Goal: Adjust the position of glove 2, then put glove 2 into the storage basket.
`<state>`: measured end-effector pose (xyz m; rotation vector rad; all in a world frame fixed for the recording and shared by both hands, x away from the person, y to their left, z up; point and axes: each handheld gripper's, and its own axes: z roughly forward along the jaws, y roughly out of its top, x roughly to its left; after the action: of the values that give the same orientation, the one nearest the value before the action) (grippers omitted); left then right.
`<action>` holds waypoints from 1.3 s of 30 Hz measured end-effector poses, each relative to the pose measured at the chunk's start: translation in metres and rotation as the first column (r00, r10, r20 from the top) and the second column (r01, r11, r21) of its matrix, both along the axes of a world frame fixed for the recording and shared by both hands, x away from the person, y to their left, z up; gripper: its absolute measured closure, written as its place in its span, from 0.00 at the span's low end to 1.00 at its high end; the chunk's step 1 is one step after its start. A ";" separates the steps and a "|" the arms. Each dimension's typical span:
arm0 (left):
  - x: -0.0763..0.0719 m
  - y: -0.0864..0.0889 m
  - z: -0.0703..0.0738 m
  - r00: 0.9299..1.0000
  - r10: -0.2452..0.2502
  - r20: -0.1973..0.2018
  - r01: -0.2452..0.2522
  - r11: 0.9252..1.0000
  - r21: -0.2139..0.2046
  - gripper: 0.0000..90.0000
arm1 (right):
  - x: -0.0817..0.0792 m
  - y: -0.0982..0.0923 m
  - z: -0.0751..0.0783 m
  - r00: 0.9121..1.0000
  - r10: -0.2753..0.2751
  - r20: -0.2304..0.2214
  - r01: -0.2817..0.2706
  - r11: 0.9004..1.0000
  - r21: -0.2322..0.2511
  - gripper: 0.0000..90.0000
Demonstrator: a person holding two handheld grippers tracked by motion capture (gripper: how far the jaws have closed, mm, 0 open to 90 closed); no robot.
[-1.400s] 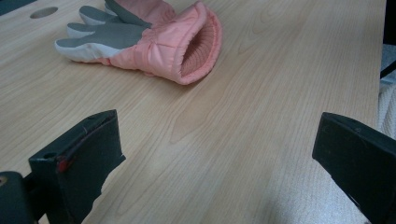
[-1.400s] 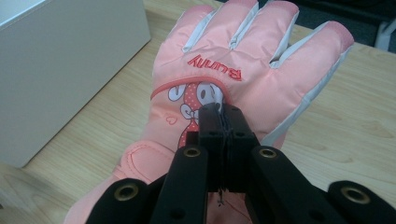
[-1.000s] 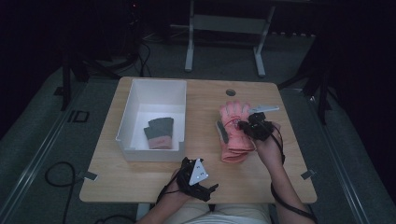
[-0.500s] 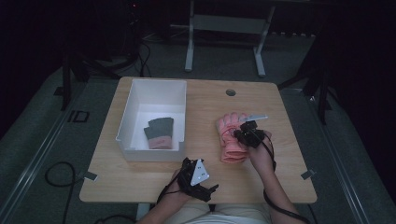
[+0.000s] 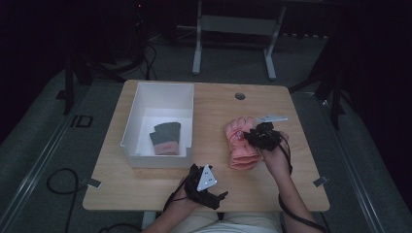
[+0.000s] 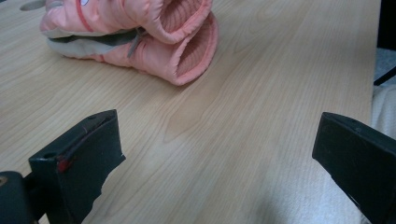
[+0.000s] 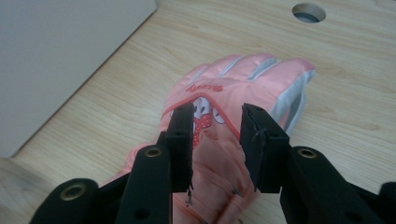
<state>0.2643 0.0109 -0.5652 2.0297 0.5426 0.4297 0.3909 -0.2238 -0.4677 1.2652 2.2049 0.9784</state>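
Pink gloves [image 5: 241, 143] lie stacked toward the table's [image 5: 301, 194] right edge under my part-open, just-widening right gripper [image 7: 217, 140] (left gripper [image 6: 215, 158] open, idle); next I'd clamp both and carry them to the white bin [image 5: 160, 92].

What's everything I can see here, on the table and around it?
Pink gloves: a stacked pair, salmon pink with a cartoon print, right of the bin on the table.
Dark gloves: a pair, grey-green with pink cuffs, inside the bin.
Bin: one, white, on the table's left half.
Table: one, light wood, with a round cable hole near the far edge.
Metal frame: one, grey, on the floor beyond the table.
Left gripper: one, black, jaws wide apart, at the near edge.
Right gripper: one, black, jaws just been opening, over the pink gloves.
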 end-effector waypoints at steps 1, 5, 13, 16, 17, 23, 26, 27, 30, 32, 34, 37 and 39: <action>0.000 -0.001 0.000 1.000 -0.001 -0.007 0.001 1.000 -0.007 0.01 | -0.001 -0.002 0.002 1.000 0.000 0.000 0.000 1.000 0.005 0.72; 0.000 -0.002 0.004 0.999 -0.023 -0.040 0.022 0.999 -0.030 0.01 | -0.005 -0.012 0.007 1.000 -0.004 0.019 0.004 1.000 0.007 0.72; 0.003 -0.016 0.020 0.996 -0.087 -0.035 0.086 0.996 -0.032 0.03 | -0.014 -0.035 0.017 0.998 0.024 0.063 -0.023 1.000 -0.017 0.69; 0.006 -0.023 0.029 0.994 -0.092 -0.063 0.089 0.995 -0.046 0.03 | -0.016 -0.045 0.019 0.995 0.050 0.088 -0.048 0.999 -0.024 0.70; 0.008 -0.025 0.033 0.993 -0.092 -0.070 0.089 0.995 -0.052 0.03 | -0.017 -0.048 0.020 0.993 0.057 0.099 -0.054 0.998 -0.028 0.71; 0.027 -0.040 0.064 0.995 -0.081 -0.065 0.076 0.994 -0.085 0.06 | -0.013 -0.058 0.022 0.993 0.049 0.103 -0.048 0.999 -0.017 0.79; 0.041 -0.045 0.079 0.998 -0.037 -0.041 0.033 0.996 -0.082 0.10 | -0.008 -0.053 0.022 0.993 0.057 0.102 -0.055 0.998 -0.023 0.80; 0.046 -0.047 0.083 1.000 -0.010 -0.030 0.008 0.997 -0.075 0.11 | -0.006 -0.051 0.021 0.993 0.058 0.100 -0.056 0.998 -0.021 0.80; 0.065 -0.050 0.095 0.997 0.072 -0.030 -0.074 0.995 -0.074 0.16 | 0.000 -0.043 0.019 0.993 0.062 0.104 -0.061 0.998 -0.015 0.79; 0.075 -0.052 0.101 0.993 0.118 -0.031 -0.120 0.990 -0.076 0.17 | 0.005 -0.036 0.017 0.992 0.071 0.106 -0.071 0.997 -0.011 0.78; 0.085 -0.052 0.104 0.988 0.150 -0.044 -0.153 0.985 -0.078 0.20 | 0.011 -0.028 0.012 0.993 0.071 0.090 -0.070 0.997 -0.012 0.78; 0.102 -0.055 0.104 0.976 0.199 -0.089 -0.207 0.974 -0.091 0.22 | 0.019 -0.021 0.003 0.995 0.070 0.071 -0.069 0.998 -0.015 0.74; 0.112 -0.057 0.101 0.968 0.225 -0.111 -0.234 0.969 -0.078 0.22 | 0.023 -0.019 -0.003 0.996 0.060 0.060 -0.060 0.998 -0.011 0.70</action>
<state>0.3766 -0.0465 -0.4638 1.9161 0.8509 0.4330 0.4136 -0.2426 -0.4710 1.1561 2.2100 1.0148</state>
